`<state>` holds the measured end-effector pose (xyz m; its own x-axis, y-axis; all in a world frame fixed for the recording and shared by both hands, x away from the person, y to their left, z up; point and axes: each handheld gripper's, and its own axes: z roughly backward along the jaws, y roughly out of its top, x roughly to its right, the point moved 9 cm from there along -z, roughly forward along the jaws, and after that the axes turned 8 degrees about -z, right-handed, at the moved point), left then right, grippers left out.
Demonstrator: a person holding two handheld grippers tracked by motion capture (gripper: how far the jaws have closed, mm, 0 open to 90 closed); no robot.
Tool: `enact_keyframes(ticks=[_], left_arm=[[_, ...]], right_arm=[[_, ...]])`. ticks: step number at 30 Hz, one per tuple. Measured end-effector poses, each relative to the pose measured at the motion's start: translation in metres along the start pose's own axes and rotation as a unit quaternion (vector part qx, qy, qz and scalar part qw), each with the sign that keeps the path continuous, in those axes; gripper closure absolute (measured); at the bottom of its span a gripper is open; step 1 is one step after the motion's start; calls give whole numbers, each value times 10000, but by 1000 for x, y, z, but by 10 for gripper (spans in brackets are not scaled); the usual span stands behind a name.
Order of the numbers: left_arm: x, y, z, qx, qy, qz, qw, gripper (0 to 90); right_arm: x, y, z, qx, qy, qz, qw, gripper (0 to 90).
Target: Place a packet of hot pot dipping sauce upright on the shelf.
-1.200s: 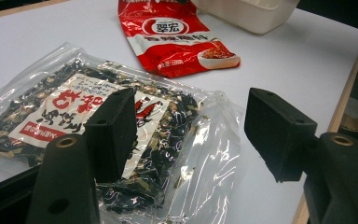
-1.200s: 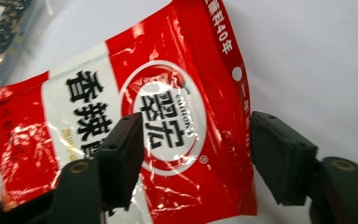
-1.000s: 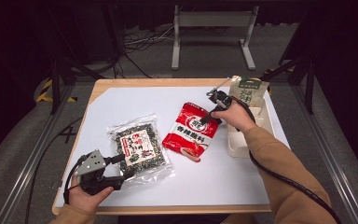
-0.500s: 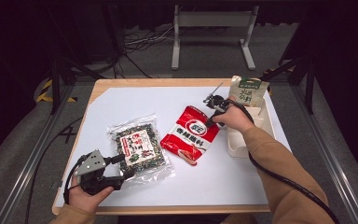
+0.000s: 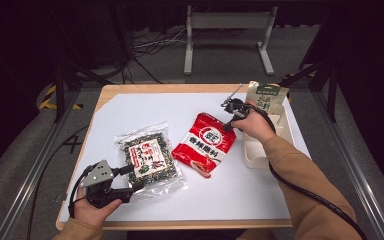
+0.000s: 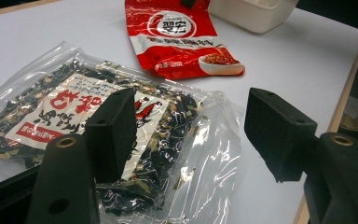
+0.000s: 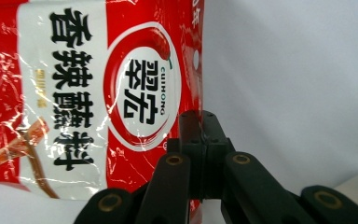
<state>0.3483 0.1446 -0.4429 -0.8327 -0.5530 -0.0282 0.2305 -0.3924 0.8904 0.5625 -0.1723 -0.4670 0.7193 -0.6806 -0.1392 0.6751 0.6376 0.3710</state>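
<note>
A: On the worktop, 3 o'clock of centre: right gripper (image 5: pixel 228 126) clamped on the red packet (image 5: pixel 207 145) at its top edge, next to the white tray (image 5: pixel 256 159).
B: Left one?
A: Left gripper (image 6: pixel 189 135) jaws apart at 7 o'clock, over the clear bag (image 6: pixel 98 135), gripping nothing.
B: Risk?
A: Thin edge pinch. Likely the foil slips or tears on a quick lift.

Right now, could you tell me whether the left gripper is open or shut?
Open. The left gripper holds its black fingers wide apart over the clear plastic bag of dark dried food.
</note>
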Motion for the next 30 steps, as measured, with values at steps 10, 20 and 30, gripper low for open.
enact_keyframes(ticks=[10,20,30], left_arm=[[0,4,-6,-5,-81,-45,10000,348],[0,8,-12,-2,-165,-111,9998,348],[1,12,-19,5,-250,-160,9996,348]], right_arm=[[-9,2,26,240,-42,-37,9997,900],[-27,3,61,497,209,-234,9983,900],[-54,0,95,686,204,16,9974,900]])
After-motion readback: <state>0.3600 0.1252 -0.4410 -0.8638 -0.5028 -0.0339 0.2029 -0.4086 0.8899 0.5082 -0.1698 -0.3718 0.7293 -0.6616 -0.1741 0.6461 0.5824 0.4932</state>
